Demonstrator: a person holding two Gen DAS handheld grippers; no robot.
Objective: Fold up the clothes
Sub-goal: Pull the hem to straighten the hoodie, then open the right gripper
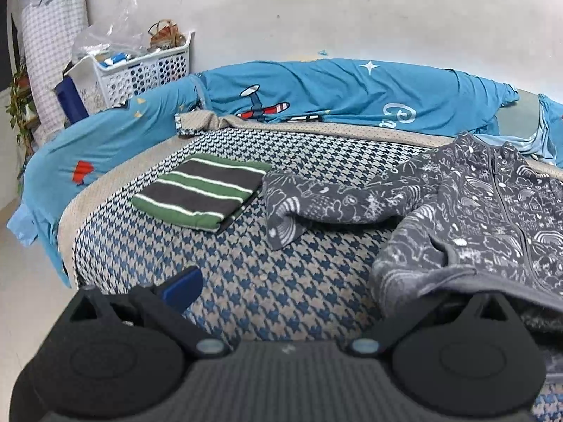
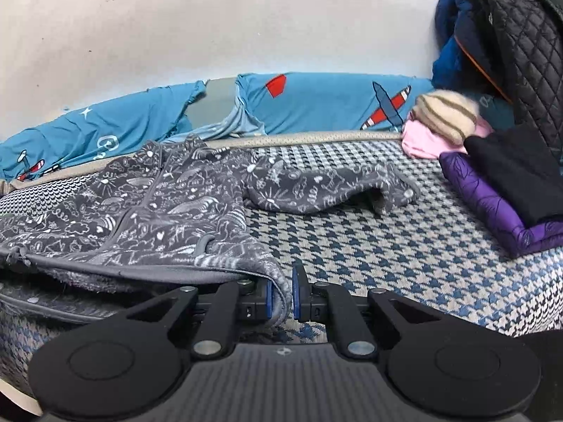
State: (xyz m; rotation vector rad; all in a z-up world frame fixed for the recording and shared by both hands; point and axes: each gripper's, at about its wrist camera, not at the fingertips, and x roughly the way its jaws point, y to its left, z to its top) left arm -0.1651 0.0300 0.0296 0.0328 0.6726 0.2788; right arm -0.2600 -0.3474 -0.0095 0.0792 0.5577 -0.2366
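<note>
1. Pinching the fleece jacket point(image 2: 147, 211) hem, right gripper point(image 2: 281, 293) is clamping its blue pads on the thick edge, likely to lift it for folding.
2. Left gripper point(image 1: 316, 292) is spreading wide; the hem is draping over its right finger, so grip is unclear.
3. Jacket is lying sleeves-out on the houndstooth bed cover point(image 2: 387, 246), beside a folded striped shirt point(image 1: 200, 191).

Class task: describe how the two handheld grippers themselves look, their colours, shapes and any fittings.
Both look alike: the left gripper and right gripper have a ribbed grey body, two black round discs, black angled link arms on silver pivot pins, and blue-padded fingers. No cables, sleeves or hands show.
</note>
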